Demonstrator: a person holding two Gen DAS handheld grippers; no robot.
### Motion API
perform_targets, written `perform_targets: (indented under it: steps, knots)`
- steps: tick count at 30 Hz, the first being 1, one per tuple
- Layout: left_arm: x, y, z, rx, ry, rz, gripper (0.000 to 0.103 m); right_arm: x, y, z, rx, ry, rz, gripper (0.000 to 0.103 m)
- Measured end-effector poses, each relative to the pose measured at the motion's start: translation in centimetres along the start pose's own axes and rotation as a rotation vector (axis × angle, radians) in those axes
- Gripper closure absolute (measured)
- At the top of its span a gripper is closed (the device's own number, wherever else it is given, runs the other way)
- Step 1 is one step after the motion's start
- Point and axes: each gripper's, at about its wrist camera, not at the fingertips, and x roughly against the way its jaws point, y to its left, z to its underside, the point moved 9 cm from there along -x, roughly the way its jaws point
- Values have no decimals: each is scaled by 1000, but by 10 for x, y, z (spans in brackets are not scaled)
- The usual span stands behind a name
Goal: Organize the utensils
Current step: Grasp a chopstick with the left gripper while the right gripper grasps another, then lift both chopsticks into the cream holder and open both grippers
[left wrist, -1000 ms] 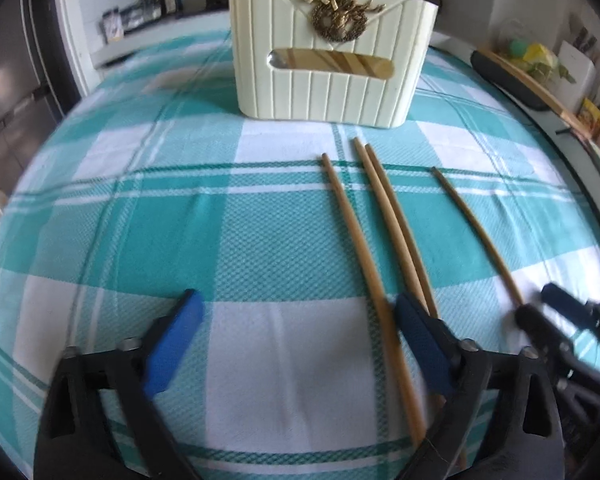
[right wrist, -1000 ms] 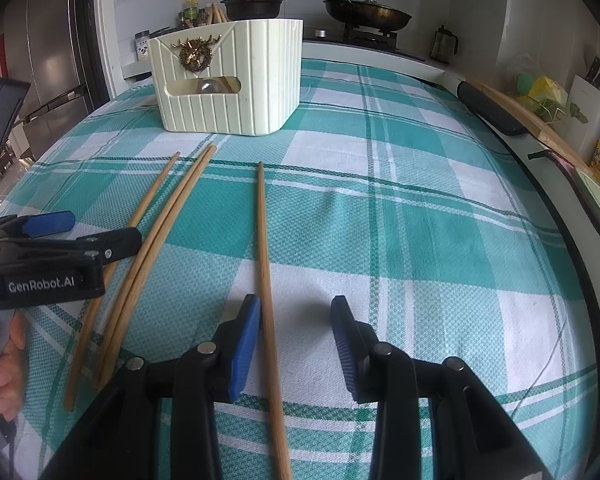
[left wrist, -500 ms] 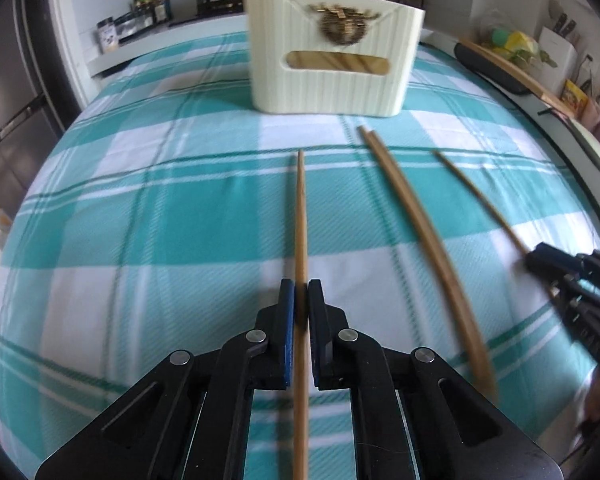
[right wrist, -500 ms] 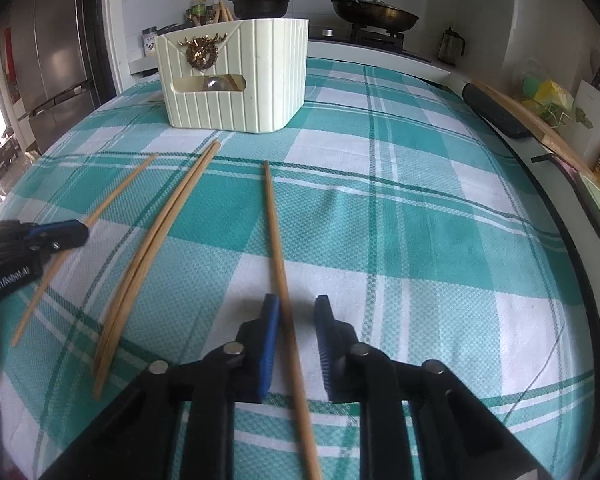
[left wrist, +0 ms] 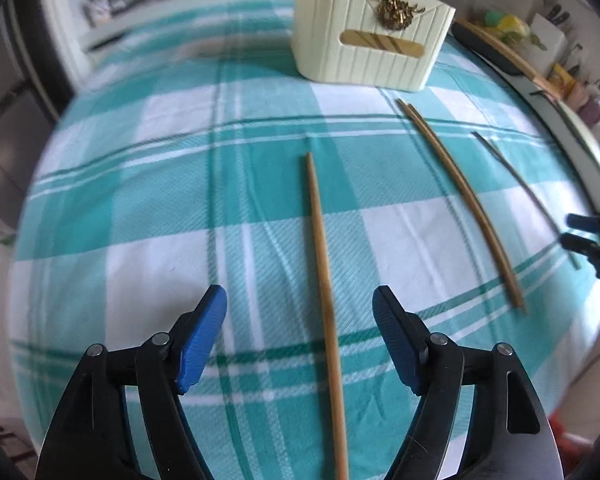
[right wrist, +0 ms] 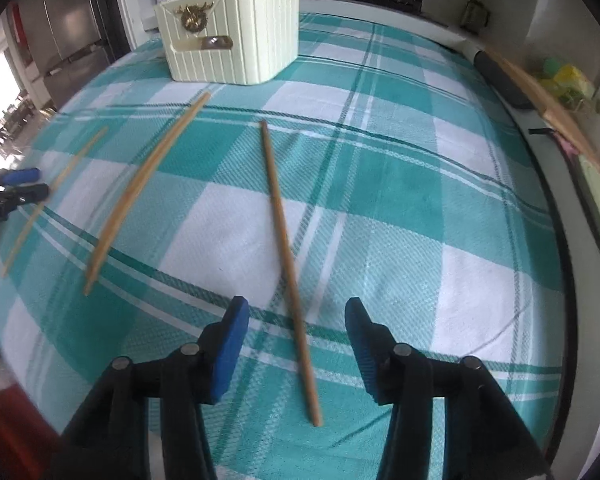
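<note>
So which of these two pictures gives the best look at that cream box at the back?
The left wrist view: the cream box fills more of the picture, front on, its slot and gold ornament plain. The right wrist view shows it smaller and turned, though sharper.

Both the left tool point(left wrist: 299, 302) and the right tool point(right wrist: 296, 314) hover low with blue-padded fingers spread wide apart.

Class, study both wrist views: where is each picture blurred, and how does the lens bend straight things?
Left wrist view: motion blur smears the far tablecloth and the paired chopsticks; the blue fingers stay sharp. Right wrist view: blur sits at the left edge, softening the leftmost chopstick; the fisheye bows the plaid lines.
</note>
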Motion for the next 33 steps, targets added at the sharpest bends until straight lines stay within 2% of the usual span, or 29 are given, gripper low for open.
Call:
perform_targets:
  steps: [1,4,10,11,13,14,15,16,19,22,26,33]
  knots:
    - [-4,1,-3,-7,21,9,26,0,1,-4,-5,14,-23,52]
    - [-21,4,-13,-55,63,-31,26,-6,6,-18,-4,62,-73,52]
    - [-31,-1,-30,-98,94,-54,28,-39,27,-53,71,127,-80,52]
    - [-32,-1,-32,-100,94,-57,32,-45,29,-60,79,129,-80,52]
    - [-34,-5,-40,-91,84,-47,44,-56,31,-75,81,116,-64,52]
    - [-32,-5,-43,-86,75,-55,65,-61,32,-83,77,106,-57,59]
    - [-32,-7,-46,-82,65,-53,96,-65,32,-95,81,79,-32,88]
    - [-33,-9,-48,-75,64,-43,96,-69,33,-104,86,67,-20,96]
    - [-33,-5,-54,-27,45,-20,99,-69,35,-115,19,48,-56,97]
    - [-7,-2,-58,-10,-43,-4,99,-48,37,-120,14,-18,-67,97]
    - [50,-4,-65,3,-189,46,99,23,41,-121,24,-171,-106,97]
    - [135,-8,-71,1,-365,119,99,124,30,-116,26,-359,-116,97]
